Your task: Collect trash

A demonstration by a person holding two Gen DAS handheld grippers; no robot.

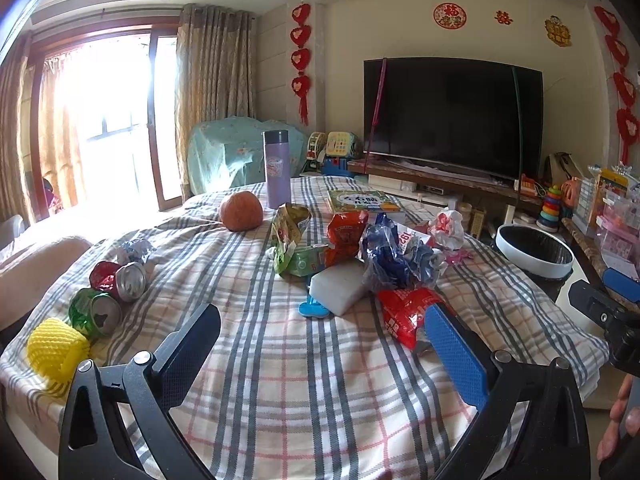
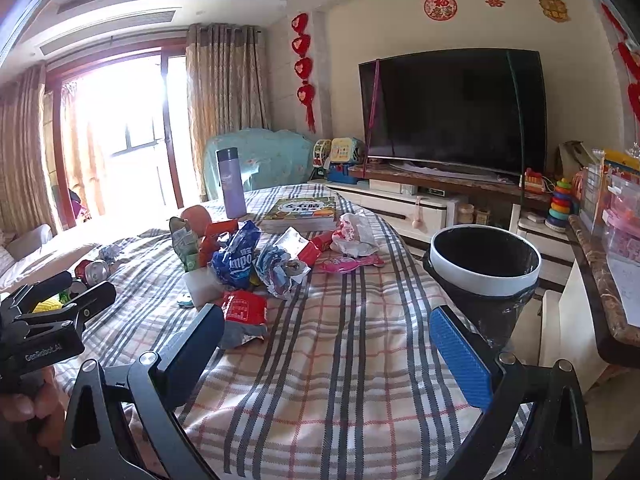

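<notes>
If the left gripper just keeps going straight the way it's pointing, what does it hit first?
Probably the white foam block, with the blue clip at its near edge. The left gripper is open over bare plaid cloth, and the block sits roughly centred ahead. Depth is hard to judge.

Left claw [image 1: 322, 344] and right claw [image 2: 326, 344] both gape wide, empty.

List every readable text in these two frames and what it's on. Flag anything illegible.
"GenRobot.AI": on the left gripper body, seen from the right wrist.
"mpo": partial letters on the blue wrapper.
"福": on the round red wall decal.
"囍": red wall cutout.
Book cover title: Chinese characters, too blurred to read.
Red packet, cans, bottle: print illegible.
</notes>
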